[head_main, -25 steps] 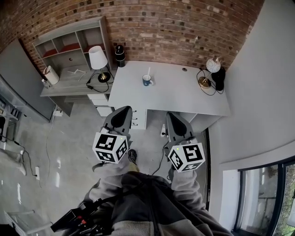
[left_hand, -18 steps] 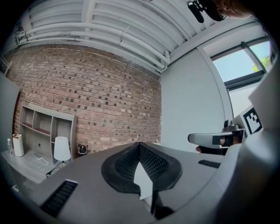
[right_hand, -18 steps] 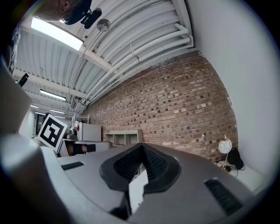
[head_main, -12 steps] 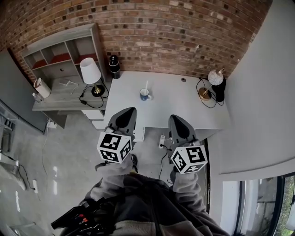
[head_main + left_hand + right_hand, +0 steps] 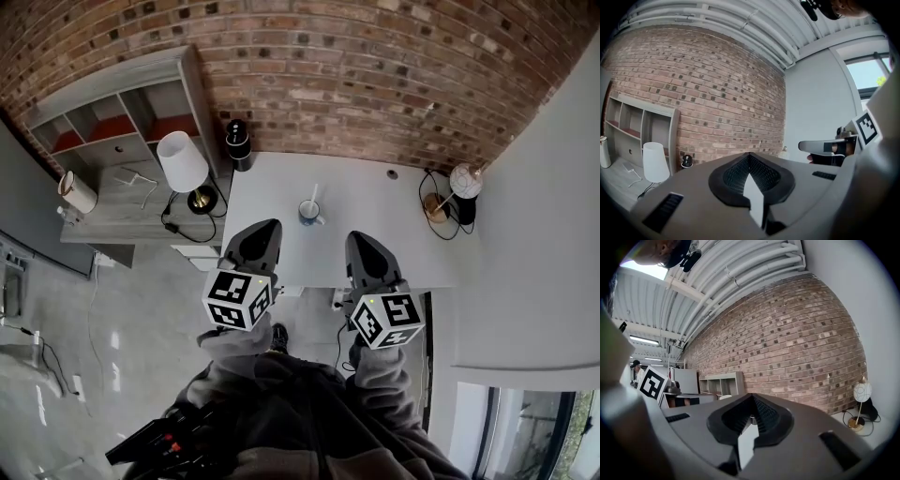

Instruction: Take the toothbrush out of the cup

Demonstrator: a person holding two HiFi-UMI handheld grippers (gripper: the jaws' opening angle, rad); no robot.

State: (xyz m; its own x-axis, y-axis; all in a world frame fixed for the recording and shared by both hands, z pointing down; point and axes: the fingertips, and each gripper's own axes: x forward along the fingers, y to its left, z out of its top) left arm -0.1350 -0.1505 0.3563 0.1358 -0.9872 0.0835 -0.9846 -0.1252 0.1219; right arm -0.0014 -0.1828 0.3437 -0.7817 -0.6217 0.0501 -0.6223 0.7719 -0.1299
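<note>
Two empty grippers, both short of the cup

The left gripper (image 5: 265,226) and the right gripper (image 5: 361,237) each had their jaws closed together on nothing, side by side over the near edge of the white desk (image 5: 394,230). The cup (image 5: 308,214) stood on the desk just beyond and between them, apart from both, with the pale toothbrush (image 5: 313,195) standing up out of it. The brush looked light, thin and stiff, probably smooth plastic that could slip or swivel between the pads. The free stretch of handle above the rim seemed the best place to pinch. The cup might tip easily, so a straight lift seemed safest.
</note>
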